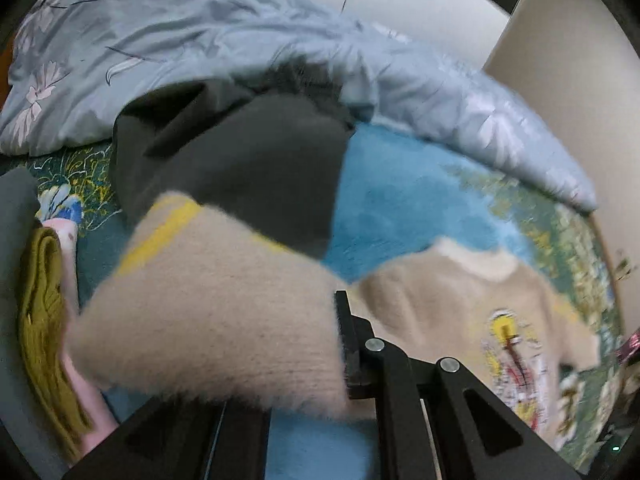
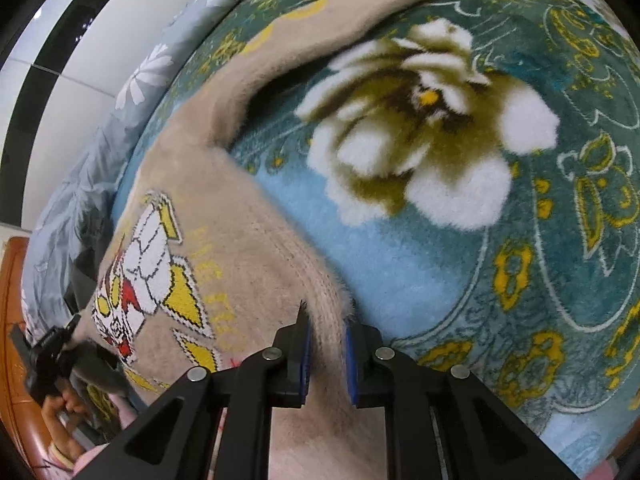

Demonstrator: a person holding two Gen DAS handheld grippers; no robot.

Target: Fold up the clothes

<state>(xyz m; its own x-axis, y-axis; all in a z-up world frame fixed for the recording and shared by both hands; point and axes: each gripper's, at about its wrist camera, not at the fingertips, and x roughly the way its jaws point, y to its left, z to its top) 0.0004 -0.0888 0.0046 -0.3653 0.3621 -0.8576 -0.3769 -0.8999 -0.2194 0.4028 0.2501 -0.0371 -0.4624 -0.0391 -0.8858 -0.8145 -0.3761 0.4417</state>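
Observation:
A fuzzy beige sweater [image 1: 448,296] with a yellow, white and red cartoon print [image 2: 148,280] lies on a teal and blue floral blanket [image 2: 540,248]. My left gripper [image 1: 312,344] is shut on the sweater's sleeve [image 1: 208,312], which has a yellow stripe near the cuff and is lifted across the view. Only its right finger [image 1: 352,344] shows. My right gripper [image 2: 326,344] is shut on the sweater's ribbed hem [image 2: 324,300]. The left gripper also shows in the right wrist view [image 2: 52,356] at the far left.
A dark grey garment [image 1: 248,160] lies behind the sleeve. A grey-blue floral duvet [image 1: 200,48] is bunched along the back. Folded clothes, olive [image 1: 44,320] and pink, are stacked at the left. A white wall [image 1: 568,80] stands beyond the bed.

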